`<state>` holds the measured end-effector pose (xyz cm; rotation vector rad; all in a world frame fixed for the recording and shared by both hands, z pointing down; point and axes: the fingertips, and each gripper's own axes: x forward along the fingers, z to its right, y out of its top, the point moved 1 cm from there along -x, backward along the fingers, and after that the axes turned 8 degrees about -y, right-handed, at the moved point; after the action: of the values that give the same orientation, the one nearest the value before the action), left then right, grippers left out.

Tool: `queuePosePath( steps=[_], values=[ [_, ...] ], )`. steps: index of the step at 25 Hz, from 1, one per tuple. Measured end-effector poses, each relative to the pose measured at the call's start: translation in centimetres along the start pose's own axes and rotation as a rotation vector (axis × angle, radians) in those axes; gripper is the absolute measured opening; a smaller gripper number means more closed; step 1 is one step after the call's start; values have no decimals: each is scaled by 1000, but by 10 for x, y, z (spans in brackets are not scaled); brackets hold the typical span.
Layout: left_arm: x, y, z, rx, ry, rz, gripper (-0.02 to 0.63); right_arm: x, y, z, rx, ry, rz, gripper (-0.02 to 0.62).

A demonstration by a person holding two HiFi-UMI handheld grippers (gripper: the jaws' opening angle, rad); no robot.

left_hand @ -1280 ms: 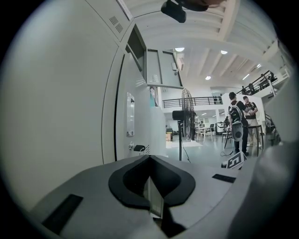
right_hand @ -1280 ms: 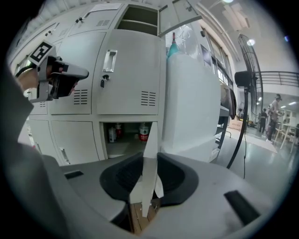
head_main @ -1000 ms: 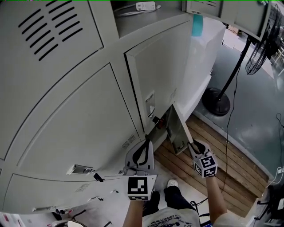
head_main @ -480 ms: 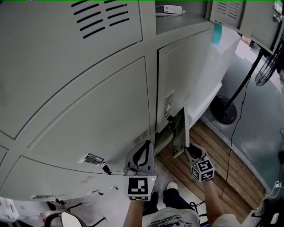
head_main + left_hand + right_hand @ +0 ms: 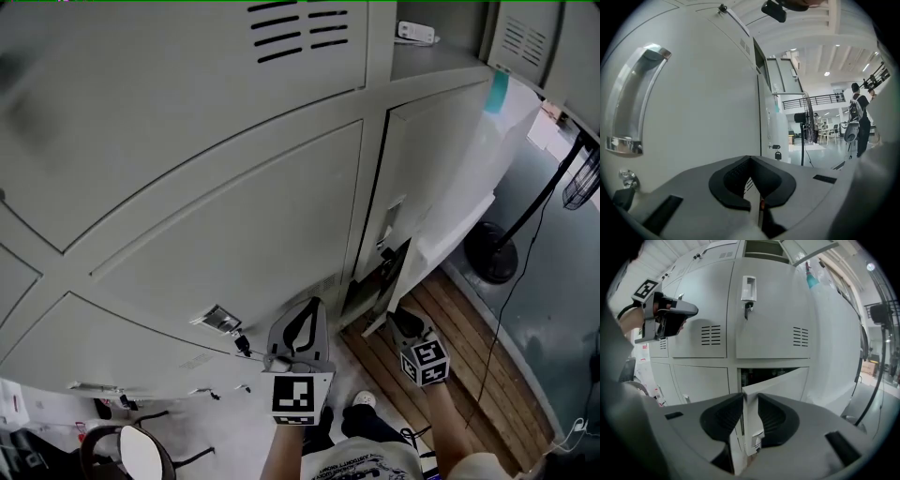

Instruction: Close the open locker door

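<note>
Two tongs: left tongs [image 5: 750,160] and right tongs [image 5: 749,401], one per hand, both low in front of the grey locker bank [image 5: 216,216].
Left tongs, state: pads shut together, nothing between them.
Left tongs, place: close beside a closed door, pointing along its face past a chrome handle [image 5: 633,108]; in the right gripper view, up at the left, level with the upper lockers.
Right tongs, state: narrow and closing on the free edge of the locker door [image 5: 780,380]; edge between the pads, one pad against each face.
Locker door, place: bottom row of the bank, directly under a closed upper door [image 5: 773,319].
Locker door, pose: ajar, swung partway out, hinged on the right as seen from the right gripper view; dark strip of interior [image 5: 759,373] showing above its top edge.
Door hardware: small latch piece [image 5: 757,439] low on the door near the gripped edge.
Upper door: recessed latch [image 5: 748,288] near its top, vent slots lower right.
Floor: wooden planks [image 5: 469,347] under the open door.
Surroundings: standing fan [image 5: 492,251] to the right of the bank; teal tag [image 5: 497,91] high on the white bulk beside it; white power strip [image 5: 415,33] on a ledge above.
</note>
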<state>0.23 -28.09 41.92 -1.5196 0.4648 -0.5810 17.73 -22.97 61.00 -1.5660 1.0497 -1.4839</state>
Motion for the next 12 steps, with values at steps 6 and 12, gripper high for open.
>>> queuePosePath(
  steps=[6, 12],
  values=[
    [-11, 3, -10, 5, 50, 0, 0, 17, 6, -14, -19, 47, 2, 95],
    [-20, 2, -22, 10, 105, 2, 0, 35, 12, -27, -37, 93, 3, 95]
  ],
)
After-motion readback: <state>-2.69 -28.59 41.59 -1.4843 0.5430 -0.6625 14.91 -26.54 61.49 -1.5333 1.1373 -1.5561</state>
